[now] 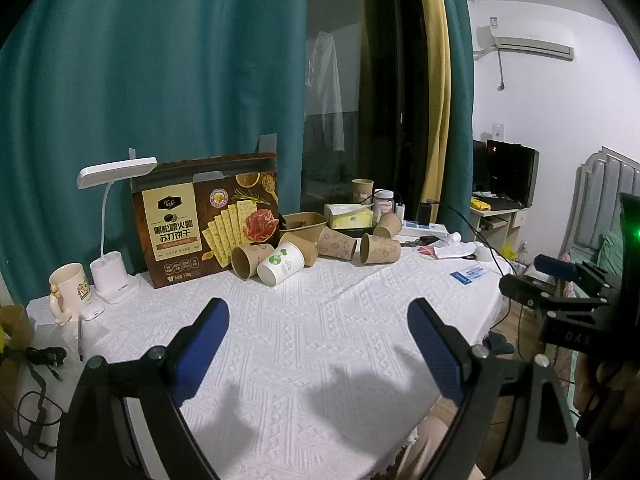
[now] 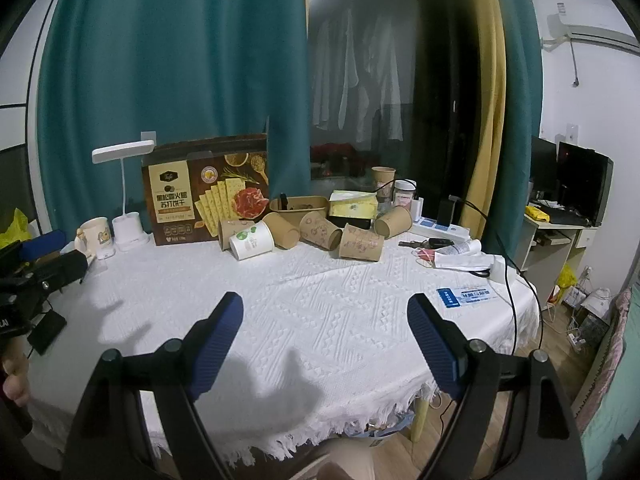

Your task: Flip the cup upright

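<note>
Both tongs released, nothing between the pads: left tongs [image 1: 318, 322] and right tongs [image 2: 325, 318] hover over the white table [image 1: 304, 320]. Paper cups on their sides, the white cup [image 1: 281, 263] just in front of the cracker box [image 1: 208, 216], brown cups [image 1: 379, 249] beside it.

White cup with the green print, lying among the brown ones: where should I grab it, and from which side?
Grip the white cup across its side wall, about mid-length, coming from the near table edge. It lies tipped with its open mouth toward the camera and lower left. A brown cup sits close on its left, so the open left gripper should probably straddle it carefully.
</note>
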